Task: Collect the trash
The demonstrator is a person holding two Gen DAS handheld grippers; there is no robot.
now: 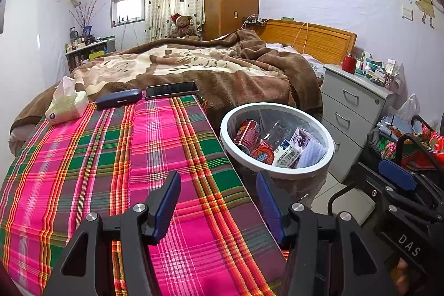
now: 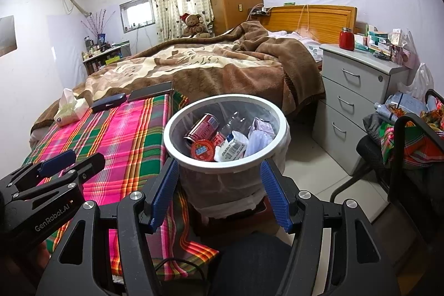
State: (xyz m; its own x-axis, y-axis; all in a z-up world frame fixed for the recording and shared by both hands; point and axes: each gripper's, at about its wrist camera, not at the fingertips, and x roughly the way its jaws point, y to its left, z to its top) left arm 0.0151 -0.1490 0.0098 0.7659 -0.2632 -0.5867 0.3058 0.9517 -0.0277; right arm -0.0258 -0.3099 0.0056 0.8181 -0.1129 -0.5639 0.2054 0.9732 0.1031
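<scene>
A white-rimmed trash bin [image 1: 327, 154] [image 2: 172, 146] stands beside the bed. It holds a red can [image 1: 247, 133] [image 2: 202, 126], a red-lidded cup [image 2: 203, 150], a clear bottle [image 2: 233, 121], a barcode wrapper [image 2: 231, 147] and a purple carton [image 2: 262, 126]. My left gripper [image 1: 217, 203] is open and empty above the plaid cloth [image 1: 111, 157], left of the bin. My right gripper [image 2: 219, 192] is open and empty, just in front of the bin. Each gripper shows at the edge of the other's view.
A tissue pack [image 1: 65, 104], a dark case [image 1: 118, 98] and a phone [image 1: 172, 89] lie at the cloth's far end. A brown blanket [image 1: 194, 65] covers the bed. A grey drawer unit [image 2: 358, 90] and a chair with clothes [image 2: 402, 140] stand on the right.
</scene>
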